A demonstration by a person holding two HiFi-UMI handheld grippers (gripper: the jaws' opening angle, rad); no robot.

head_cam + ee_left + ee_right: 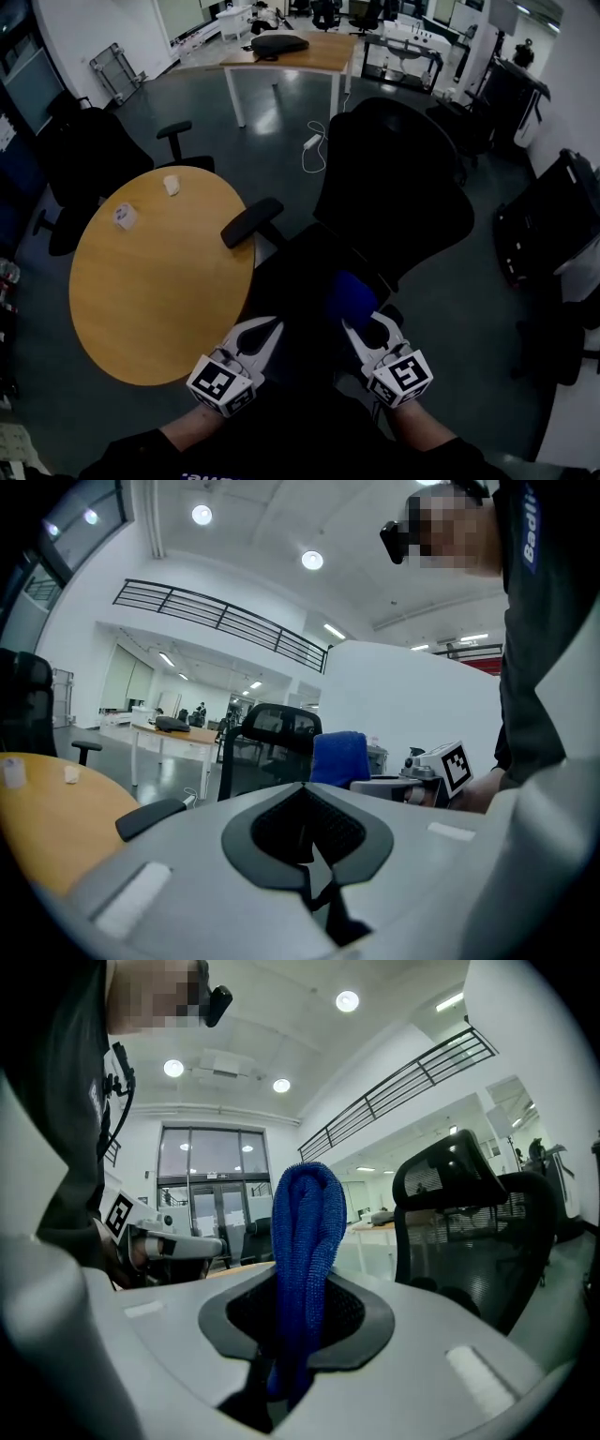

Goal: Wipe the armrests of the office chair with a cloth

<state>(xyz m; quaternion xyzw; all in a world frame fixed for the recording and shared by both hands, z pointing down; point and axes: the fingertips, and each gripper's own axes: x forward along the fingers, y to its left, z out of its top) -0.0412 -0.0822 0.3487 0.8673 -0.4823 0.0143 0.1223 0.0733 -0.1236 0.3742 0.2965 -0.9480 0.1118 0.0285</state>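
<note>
Right gripper (361,333) is clamped on a folded blue knit cloth (305,1241). The cloth sticks up out of the jaws, over the seat of the black mesh office chair (403,178). Left gripper (255,339) is just beside it, jaws together and empty. The chair's black padded armrest (251,223) is by the edge of the round wooden table (159,291), apart from the cloth.

Two grippers at six o'clock: left gripper (265,330), right gripper (354,330). One blue cloth (351,296). Two near office chairs: centre chair (403,187), ten-o'clock chair (89,159). One round table (159,300) at nine, bearing two white objects: far object (172,185), near object (125,217). One desk (300,54) at twelve.
</note>
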